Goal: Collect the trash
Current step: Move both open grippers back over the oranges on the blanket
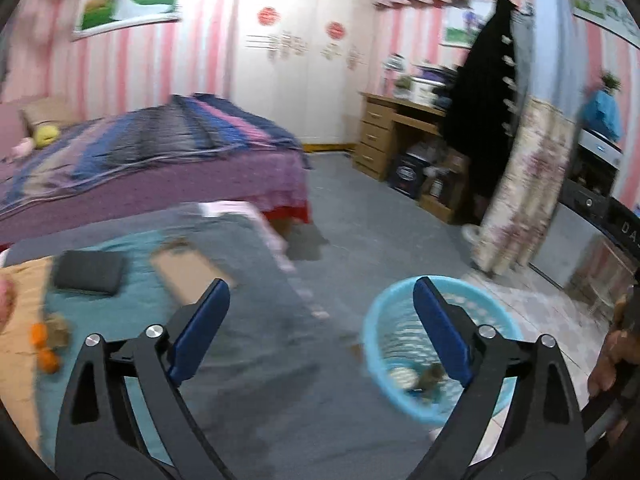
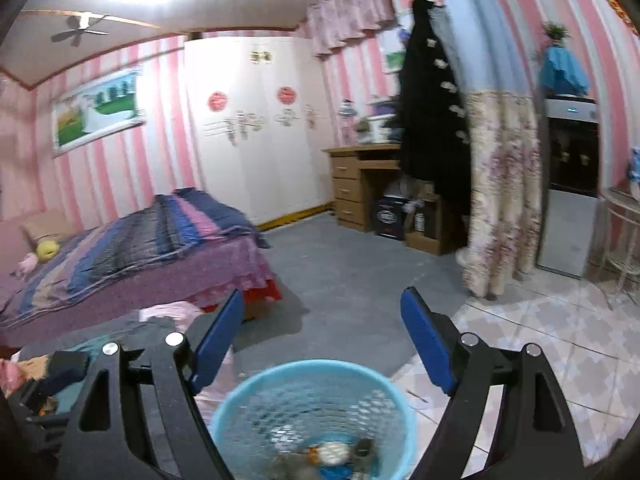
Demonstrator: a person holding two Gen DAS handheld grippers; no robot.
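Observation:
A light-blue mesh basket [image 1: 384, 308] stands on the grey floor beside a low cloth-covered table [image 1: 248, 320]. Several scraps of trash [image 1: 416, 378] lie at its bottom. My left gripper [image 1: 320, 284] is open over the table's right edge with nothing between its fingers; its right finger overlaps the basket. Orange peel pieces [image 1: 48, 360] and a brown crumpled scrap [image 1: 58, 328] lie at the table's left end. My right gripper [image 2: 322, 294] hangs open and empty above the basket [image 2: 240, 396], where the trash [image 2: 332, 452] shows through the blur.
On the table lie a dark pouch [image 1: 88, 272] and a flat cardboard piece [image 1: 188, 276]. Behind are a bed [image 1: 160, 168], a white wardrobe [image 1: 304, 80], a wooden desk [image 1: 384, 136] and a floral curtain [image 1: 524, 188]. A hand [image 1: 616, 352] shows at the right edge.

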